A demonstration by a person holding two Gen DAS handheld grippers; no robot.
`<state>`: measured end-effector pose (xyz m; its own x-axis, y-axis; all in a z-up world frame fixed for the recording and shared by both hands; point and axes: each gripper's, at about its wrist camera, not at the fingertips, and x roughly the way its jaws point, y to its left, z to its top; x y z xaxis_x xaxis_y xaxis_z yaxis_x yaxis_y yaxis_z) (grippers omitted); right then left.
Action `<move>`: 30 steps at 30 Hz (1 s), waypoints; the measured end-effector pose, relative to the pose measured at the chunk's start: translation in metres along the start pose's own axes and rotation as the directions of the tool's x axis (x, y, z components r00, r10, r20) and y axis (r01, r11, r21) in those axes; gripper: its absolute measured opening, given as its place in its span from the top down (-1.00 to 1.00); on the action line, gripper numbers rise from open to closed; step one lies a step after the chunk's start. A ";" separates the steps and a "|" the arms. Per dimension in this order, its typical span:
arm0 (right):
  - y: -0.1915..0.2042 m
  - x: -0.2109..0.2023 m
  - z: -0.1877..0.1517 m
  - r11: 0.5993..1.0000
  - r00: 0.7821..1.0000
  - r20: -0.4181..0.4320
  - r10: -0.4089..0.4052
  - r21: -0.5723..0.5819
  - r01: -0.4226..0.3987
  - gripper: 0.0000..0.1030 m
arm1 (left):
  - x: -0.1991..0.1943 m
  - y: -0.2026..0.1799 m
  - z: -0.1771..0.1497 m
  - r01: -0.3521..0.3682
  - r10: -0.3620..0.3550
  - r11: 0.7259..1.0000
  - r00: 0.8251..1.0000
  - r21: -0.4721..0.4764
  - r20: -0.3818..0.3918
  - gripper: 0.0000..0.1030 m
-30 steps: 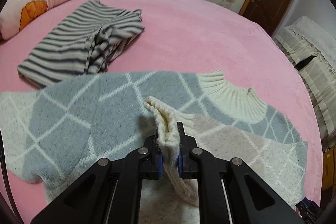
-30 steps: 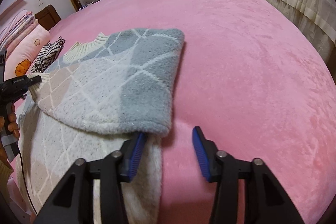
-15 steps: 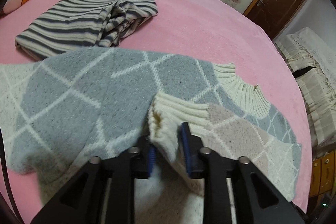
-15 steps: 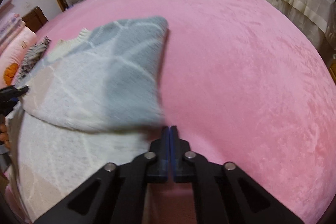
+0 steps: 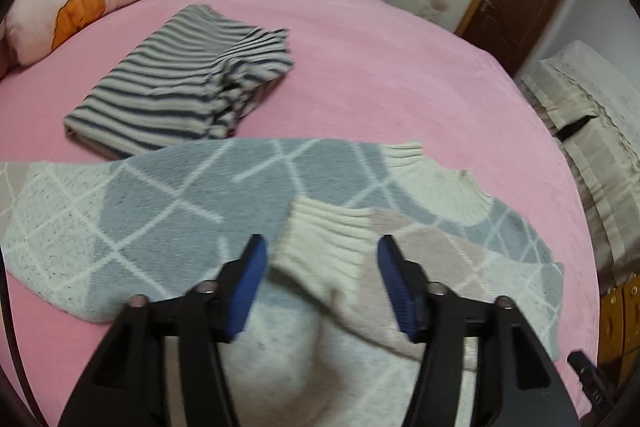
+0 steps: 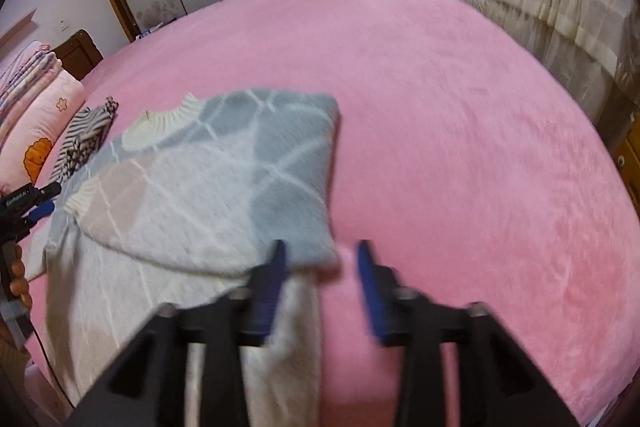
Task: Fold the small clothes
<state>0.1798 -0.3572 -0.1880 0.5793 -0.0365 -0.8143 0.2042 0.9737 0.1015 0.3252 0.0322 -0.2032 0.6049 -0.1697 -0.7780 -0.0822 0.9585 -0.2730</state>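
Note:
A small grey, cream and beige diamond-patterned sweater lies on the pink bed, one sleeve folded across its body. That sleeve's ribbed cream cuff lies flat below and between the blue pads of my left gripper. The jaws are opening and the pads do not touch the cuff. My right gripper hovers at the folded grey corner of the sweater. Its jaws are also opening, with only that corner's edge under the gap. The left gripper shows at the right wrist view's left edge, in a person's hand.
A folded black-and-cream striped garment lies beyond the sweater. A pink pillow with an orange print sits at the bed's head. The pink bedspread stretches bare to the right. A cream-covered sofa stands past the bed's edge.
The left gripper was shut on the upright cuff; its jaws have spread, it has risen, and the cuff now lies flat. The right gripper closed fully, then reopened and rose.

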 end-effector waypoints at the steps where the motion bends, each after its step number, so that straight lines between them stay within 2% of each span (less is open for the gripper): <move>1: 0.006 -0.001 0.005 1.000 1.000 0.017 0.004 -0.015 -0.003 0.15 | 0.000 -0.007 -0.001 0.012 -0.012 1.000 1.000 0.015 0.000 -0.15; 6: 0.038 0.017 0.034 0.996 0.999 0.027 0.045 -0.080 -0.043 0.15 | 0.020 -0.034 -0.008 -0.011 0.015 0.996 0.999 0.088 -0.045 -0.15; 12: 0.056 0.058 0.062 0.991 0.997 -0.021 0.070 -0.116 -0.072 0.15 | 0.048 -0.038 -0.012 -0.041 0.051 0.994 0.993 0.097 -0.103 -0.15; 16: 0.050 0.094 0.073 0.991 0.997 -0.082 0.008 -0.133 -0.019 0.17 | 0.063 -0.040 -0.014 -0.084 0.103 0.985 0.987 0.152 -0.125 -0.15; 19: 0.039 0.109 0.075 0.990 0.994 -0.104 -0.030 -0.139 0.016 0.26 | 0.070 -0.038 -0.015 -0.089 0.111 0.982 0.985 0.164 -0.132 -0.15; 30: 0.032 0.113 0.071 0.988 0.994 -0.095 -0.051 -0.151 0.037 0.27 | 0.081 -0.035 -0.020 -0.099 0.130 0.974 0.981 0.203 -0.142 -0.18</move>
<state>0.3072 -0.3465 -0.2363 0.4908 -0.0651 -0.8689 0.1038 0.9945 -0.0159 0.3608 -0.0202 -0.2680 0.4702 -0.0750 -0.8794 0.0203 0.9970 -0.0741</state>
